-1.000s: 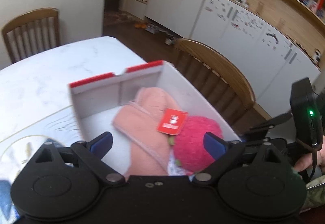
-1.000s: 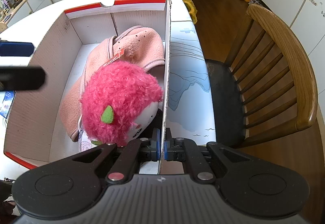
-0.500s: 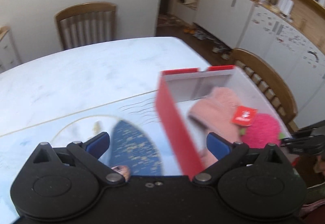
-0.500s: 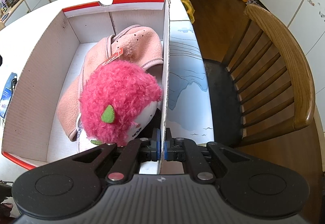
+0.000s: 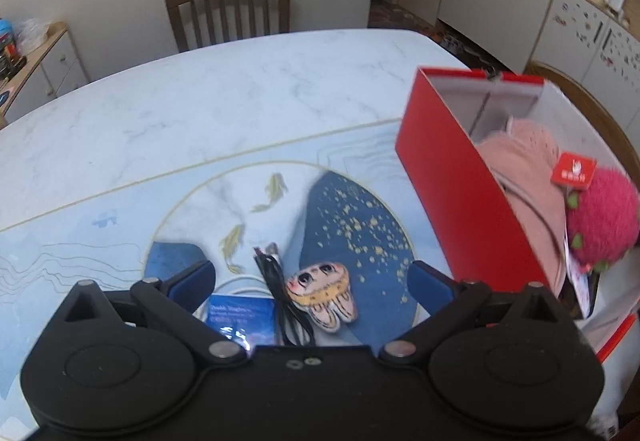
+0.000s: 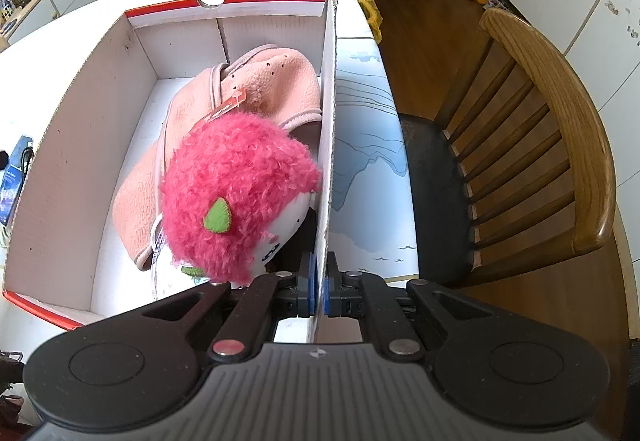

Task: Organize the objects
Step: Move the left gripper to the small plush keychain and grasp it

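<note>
White marble worktop [image 5: 224,97] with blue fish mat [image 5: 352,225]. Red box [image 5: 460,177] near right edge, pink hat [image 6: 256,89] and fuzzy pink toy [image 6: 236,193] inside. Right gripper [image 6: 319,283] pinched tight on box wall. Left gripper [image 5: 310,279] wide open, empty, over black cable [image 5: 280,289], small sticker toy [image 5: 324,295]. Wooden chairs [image 5: 228,9] around.
</note>
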The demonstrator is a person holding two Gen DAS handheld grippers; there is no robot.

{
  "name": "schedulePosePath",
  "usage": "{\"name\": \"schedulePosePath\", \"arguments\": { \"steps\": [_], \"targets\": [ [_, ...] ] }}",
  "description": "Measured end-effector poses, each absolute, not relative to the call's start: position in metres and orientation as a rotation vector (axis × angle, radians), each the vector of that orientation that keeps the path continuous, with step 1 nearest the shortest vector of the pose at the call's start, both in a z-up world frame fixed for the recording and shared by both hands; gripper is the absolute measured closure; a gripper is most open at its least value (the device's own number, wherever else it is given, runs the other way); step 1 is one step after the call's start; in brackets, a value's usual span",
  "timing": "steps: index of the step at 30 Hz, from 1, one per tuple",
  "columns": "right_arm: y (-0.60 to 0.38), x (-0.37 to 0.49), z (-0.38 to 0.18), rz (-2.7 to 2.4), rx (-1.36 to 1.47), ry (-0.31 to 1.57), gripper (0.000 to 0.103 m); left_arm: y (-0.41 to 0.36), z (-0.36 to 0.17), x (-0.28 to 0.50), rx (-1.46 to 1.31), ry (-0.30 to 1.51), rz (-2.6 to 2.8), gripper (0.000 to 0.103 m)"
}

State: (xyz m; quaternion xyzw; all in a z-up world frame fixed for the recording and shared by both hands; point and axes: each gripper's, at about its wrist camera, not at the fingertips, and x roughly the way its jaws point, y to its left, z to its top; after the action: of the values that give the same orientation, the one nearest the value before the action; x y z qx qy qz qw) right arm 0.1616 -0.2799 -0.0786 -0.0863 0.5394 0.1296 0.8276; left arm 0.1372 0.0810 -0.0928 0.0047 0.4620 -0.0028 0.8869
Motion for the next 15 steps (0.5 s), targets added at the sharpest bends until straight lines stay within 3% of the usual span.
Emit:
{"name": "schedulePosePath", "arguments": {
  "steps": [15],
  "targets": [
    [-0.279,0.162,-0.079,0.275,-0.189,1.150,0.099,0.056,-0.132,0.144,-0.025,1.022,-0.096,0.003]
  ]
}}
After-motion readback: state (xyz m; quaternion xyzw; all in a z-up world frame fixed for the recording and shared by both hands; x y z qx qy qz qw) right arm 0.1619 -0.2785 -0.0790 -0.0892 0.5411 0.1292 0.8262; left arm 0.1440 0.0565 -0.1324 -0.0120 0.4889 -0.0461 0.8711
